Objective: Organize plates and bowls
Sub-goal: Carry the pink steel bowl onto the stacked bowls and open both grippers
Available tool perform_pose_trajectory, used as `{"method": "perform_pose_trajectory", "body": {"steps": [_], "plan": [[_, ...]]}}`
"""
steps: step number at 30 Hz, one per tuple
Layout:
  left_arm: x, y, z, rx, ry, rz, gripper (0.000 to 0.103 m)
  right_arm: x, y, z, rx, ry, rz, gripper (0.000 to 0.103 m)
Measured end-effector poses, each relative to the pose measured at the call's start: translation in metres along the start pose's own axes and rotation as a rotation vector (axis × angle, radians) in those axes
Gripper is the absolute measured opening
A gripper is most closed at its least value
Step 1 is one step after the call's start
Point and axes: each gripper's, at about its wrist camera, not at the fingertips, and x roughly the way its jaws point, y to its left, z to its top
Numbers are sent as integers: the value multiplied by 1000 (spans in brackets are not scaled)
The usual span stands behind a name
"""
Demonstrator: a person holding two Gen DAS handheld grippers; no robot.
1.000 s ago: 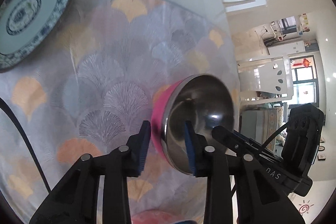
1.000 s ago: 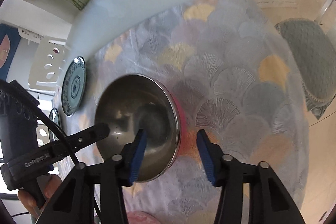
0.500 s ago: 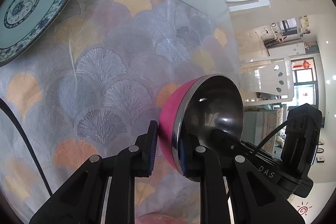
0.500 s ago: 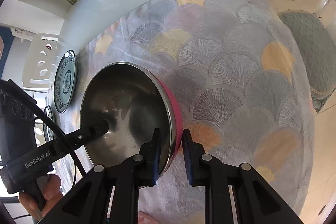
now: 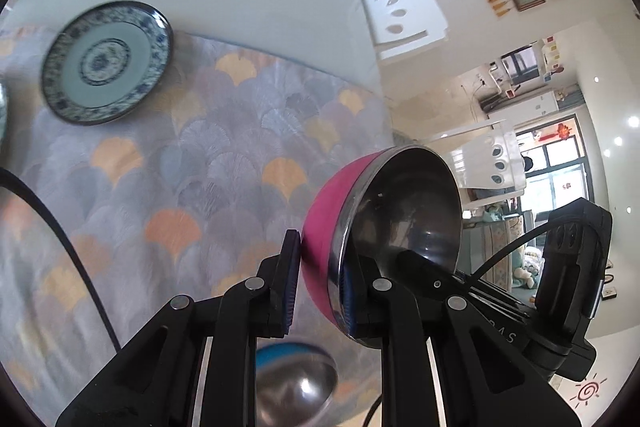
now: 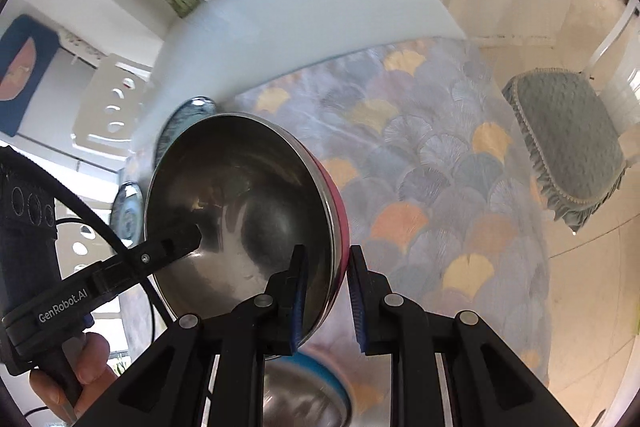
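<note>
both pinch the pink bowl (image 5: 384, 227) in the air above the desk (image 5: 200, 163): left hand-held gripper (image 5: 318, 291) on one rim, right hand-held gripper (image 6: 326, 301) on the other. a blue bowl (image 5: 294, 383) sits below.

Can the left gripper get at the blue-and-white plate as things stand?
Probably not yet: the left gripper is shut on the pink bowl's rim, shared with the right gripper. The cloth toward the blue-and-white plate looks clear.
</note>
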Motion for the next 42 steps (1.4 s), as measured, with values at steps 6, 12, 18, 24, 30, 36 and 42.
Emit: {"method": "perform_pose_trajectory", "body": {"steps": [6, 12, 18, 24, 30, 36, 42], "plan": [[-35, -1, -49, 5, -23, 16, 16, -28, 23, -49, -10, -15, -2, 19], [-42, 14, -94, -12, 2, 22, 15, -29, 35, -99, -22, 15, -33, 21], [-27, 28, -126, -30, 62, 37, 16, -13, 27, -134, 7, 64, -57, 21], [-10, 28, -147, 5, 100, 87, 16, 3, 21, -151, 9, 94, -115, 21], [-1, 31, -149, 29, 110, 115, 16, 11, 20, -157, 19, 92, -128, 21], [-5, 29, -143, 107, 91, 141, 20, 16, 15, -156, 40, 61, -119, 20], [-23, 43, -141, 104, 53, 120, 20, 6, -1, -160, 81, 42, -66, 20]]}}
